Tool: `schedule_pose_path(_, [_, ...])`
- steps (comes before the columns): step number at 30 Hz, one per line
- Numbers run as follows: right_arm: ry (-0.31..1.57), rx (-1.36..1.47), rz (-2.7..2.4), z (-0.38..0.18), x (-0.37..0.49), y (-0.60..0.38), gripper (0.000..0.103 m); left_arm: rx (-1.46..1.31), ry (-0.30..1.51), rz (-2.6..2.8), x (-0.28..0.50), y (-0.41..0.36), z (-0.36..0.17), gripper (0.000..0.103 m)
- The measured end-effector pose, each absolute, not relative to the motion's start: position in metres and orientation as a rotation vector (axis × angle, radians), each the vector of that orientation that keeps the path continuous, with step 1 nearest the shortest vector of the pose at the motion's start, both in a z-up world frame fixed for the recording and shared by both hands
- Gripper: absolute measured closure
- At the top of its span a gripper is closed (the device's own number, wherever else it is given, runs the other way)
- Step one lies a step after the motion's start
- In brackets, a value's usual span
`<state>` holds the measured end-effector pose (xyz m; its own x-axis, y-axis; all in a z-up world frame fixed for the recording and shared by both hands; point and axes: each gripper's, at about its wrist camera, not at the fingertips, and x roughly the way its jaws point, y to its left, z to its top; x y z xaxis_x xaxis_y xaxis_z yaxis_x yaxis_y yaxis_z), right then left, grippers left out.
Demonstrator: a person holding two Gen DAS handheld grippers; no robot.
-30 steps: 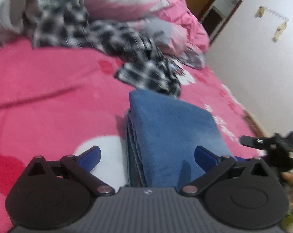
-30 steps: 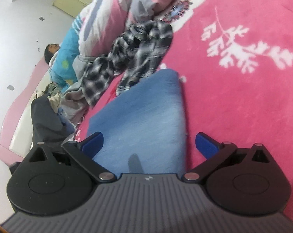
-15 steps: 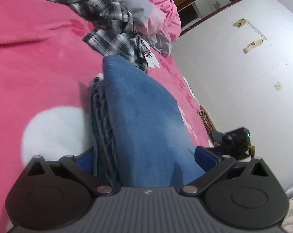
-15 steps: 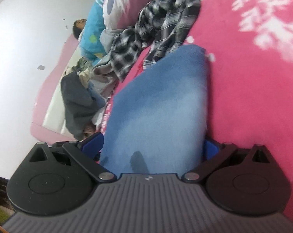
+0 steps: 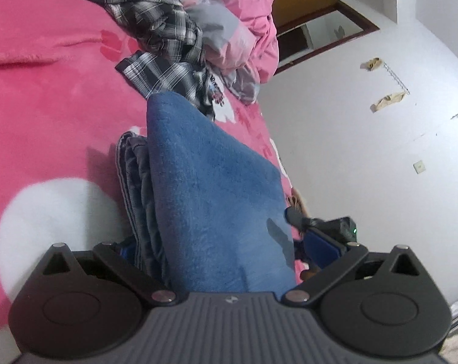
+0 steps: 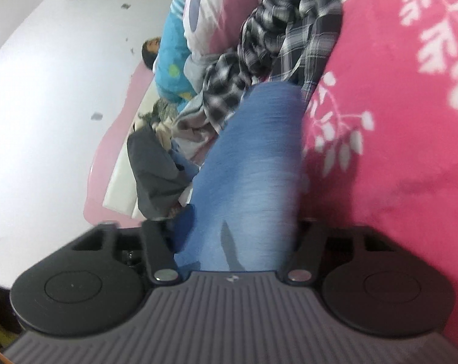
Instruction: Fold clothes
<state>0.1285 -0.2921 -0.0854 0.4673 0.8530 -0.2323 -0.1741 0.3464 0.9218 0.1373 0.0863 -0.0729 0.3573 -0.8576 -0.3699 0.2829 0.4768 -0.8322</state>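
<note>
A folded stack lies on the pink bedspread (image 5: 46, 115), a blue fleece piece (image 5: 210, 188) on top of grey folded layers (image 5: 134, 182). My left gripper (image 5: 225, 248) straddles the stack's near end, jaws wide; the right pad stands clear of the cloth and the left one is half hidden beside the grey layers. In the right wrist view the same blue fleece (image 6: 253, 166) runs between the fingers of my right gripper (image 6: 241, 227), whose jaws are closing and pinch it from both sides. The right gripper (image 5: 326, 227) also shows at the stack's far side in the left wrist view.
A crumpled black-and-white plaid shirt (image 5: 156, 30) lies just beyond the stack, with pink and grey bedding (image 5: 247, 33) behind it. More loose clothes (image 6: 156, 166) pile at the bed's edge. A white wall (image 5: 365, 151) and a doorway (image 5: 317, 24) are close by.
Both grippers slid forward so the stack now sits deep between their fingers. The right gripper's jaws, wide before, have come in against the blue fleece. The left view has rolled and tilted.
</note>
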Motion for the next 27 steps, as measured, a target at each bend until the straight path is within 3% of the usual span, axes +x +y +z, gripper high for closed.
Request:
schedule_pose_path(12, [0.722,0.994,0.762,-0.05,0.102,-0.312,0.071,-0.688,0.886,-0.881,0.121,0.043,-0.03,0.0])
schedule_pose_path(27, [0.602,0.971,0.572,-0.018,0.044,-0.431,0.073,-0.586,0.966,-1.071,0.14,-0.106,-0.018,0.0])
